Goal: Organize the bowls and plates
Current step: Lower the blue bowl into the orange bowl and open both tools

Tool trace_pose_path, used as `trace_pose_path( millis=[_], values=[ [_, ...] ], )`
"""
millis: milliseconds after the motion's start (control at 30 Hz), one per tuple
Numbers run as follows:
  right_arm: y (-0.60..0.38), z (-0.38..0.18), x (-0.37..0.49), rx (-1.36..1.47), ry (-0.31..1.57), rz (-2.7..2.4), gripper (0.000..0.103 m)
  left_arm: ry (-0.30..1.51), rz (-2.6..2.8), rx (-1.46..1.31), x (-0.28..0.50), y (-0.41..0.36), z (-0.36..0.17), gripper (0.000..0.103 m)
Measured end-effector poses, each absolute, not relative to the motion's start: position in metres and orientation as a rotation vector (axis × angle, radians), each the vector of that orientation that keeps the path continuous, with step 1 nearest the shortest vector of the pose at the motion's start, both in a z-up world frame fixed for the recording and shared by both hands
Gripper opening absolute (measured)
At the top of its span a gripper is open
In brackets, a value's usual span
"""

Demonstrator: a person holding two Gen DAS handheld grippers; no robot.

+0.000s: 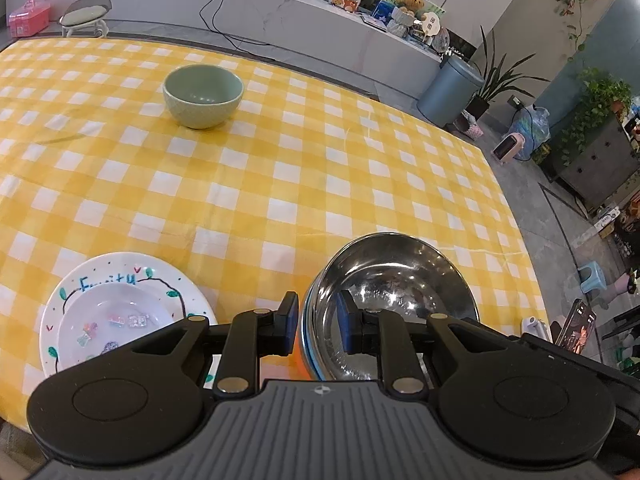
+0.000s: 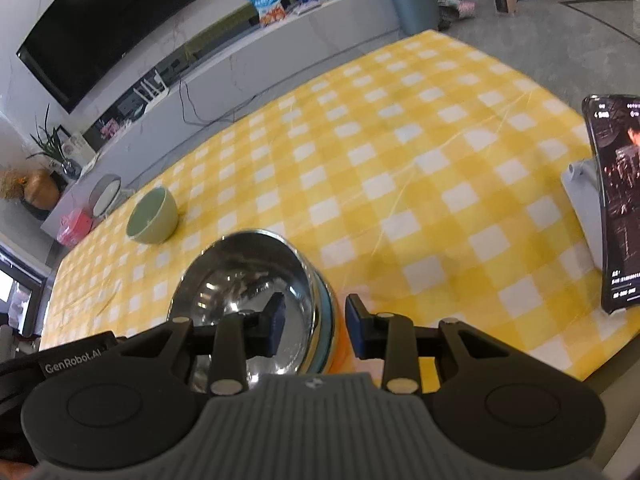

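Yellow-and-white checked cloth over the whole desk (image 1: pixel 280 152), smooth with a few creases. Straddling the near rim of the steel bowl (image 1: pixel 394 280) from either side, both grippers: left gripper (image 1: pixel 318 326) with one blue pad outside the wall and the other inside the basin, right gripper (image 2: pixel 316 326) likewise with one pad inside and one outside. Jaws parted on both, gaps showing beside the rim, no firm clamp visible. Polished, mirror-bright, round and deep, the steel bowl, nested in something with a blue band and an orange base just below its rim; what that is cannot be told. Left of the left gripper, close by, a white plate (image 1: pixel 120 280) with painted leaves and blue lettering, and a smaller shallow white dish (image 1: pixel 120 316) lying inside it. Far ahead of both grippers, well apart from the rest, a pale green ceramic bowl (image 1: pixel 203 96), upright, with a faintly textured outer wall. Right of the right gripper, a phone (image 2: pixel 616 208) propped on a grey stand.
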State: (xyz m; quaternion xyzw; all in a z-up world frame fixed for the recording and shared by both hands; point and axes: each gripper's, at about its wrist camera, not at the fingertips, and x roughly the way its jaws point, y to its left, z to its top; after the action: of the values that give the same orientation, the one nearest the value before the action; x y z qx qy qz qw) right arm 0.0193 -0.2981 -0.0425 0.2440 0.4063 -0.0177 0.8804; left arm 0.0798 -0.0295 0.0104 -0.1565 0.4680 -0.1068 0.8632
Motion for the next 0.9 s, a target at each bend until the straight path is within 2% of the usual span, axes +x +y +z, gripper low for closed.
trace_pose_path(
  millis=[200,500,667,700,800,900],
  values=[
    [-0.299,-0.047,0.021,0.489,0.837,-0.042,0.007,0.972,-0.225,-0.308,0.081,-0.032,0.009,0.008],
    [-0.297,-0.051,0.025,0.495,0.857,-0.048,0.006,1.006,-0.227,-0.326,0.084,-0.029,0.010,0.007],
    [-0.294,-0.046,0.021,0.470,0.824,-0.048,0.011,0.999,-0.235,-0.348,0.081,-0.024,0.010,0.013],
    [-0.293,-0.043,0.020,0.453,0.813,-0.055,0.014,0.990,-0.234,-0.345,0.080,-0.023,0.012,0.019],
    [-0.287,-0.034,0.017,0.415,0.772,-0.059,0.028,0.955,-0.241,-0.329,0.078,-0.018,0.020,0.021],
    [-0.279,-0.028,0.016,0.389,0.758,-0.049,0.029,0.927,-0.239,-0.301,0.077,-0.013,0.028,0.023]
  ],
)
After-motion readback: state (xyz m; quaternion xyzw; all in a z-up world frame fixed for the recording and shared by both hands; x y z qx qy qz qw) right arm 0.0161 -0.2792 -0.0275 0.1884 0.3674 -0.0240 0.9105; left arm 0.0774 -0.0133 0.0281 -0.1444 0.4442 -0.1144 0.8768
